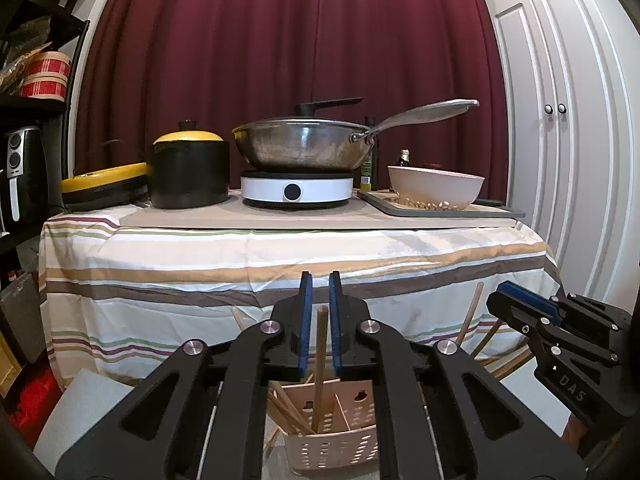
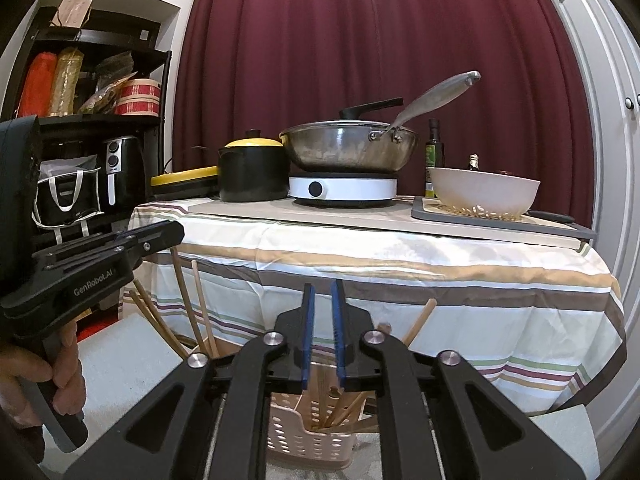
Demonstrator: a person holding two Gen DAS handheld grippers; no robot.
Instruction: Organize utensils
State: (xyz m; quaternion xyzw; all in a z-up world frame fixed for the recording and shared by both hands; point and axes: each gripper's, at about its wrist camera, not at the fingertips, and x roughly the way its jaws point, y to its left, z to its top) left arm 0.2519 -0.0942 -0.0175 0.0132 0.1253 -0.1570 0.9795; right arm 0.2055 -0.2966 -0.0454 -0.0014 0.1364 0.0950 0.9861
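Observation:
A beige perforated utensil basket (image 1: 332, 448) stands low in front of the draped table, with several wooden chopsticks leaning in it. One upright chopstick (image 1: 320, 360) rises between the blue pads of my left gripper (image 1: 319, 276). The pads stand narrowly apart and do not press on it. More chopsticks (image 1: 470, 312) fan out to the right. My right gripper (image 2: 322, 286) hovers over the same basket (image 2: 304, 436), its jaws a narrow gap apart with nothing between them. Chopsticks (image 2: 200, 308) stick up to its left. Each gripper shows at the edge of the other's view.
Behind the basket is a table with a striped cloth (image 1: 256, 272). On it are a steel wok (image 1: 304, 148) on a white induction cooker, a black pot with a yellow lid (image 1: 188, 168) and a white bowl (image 1: 436, 188). A person's hand (image 2: 40, 376) holds the left gripper.

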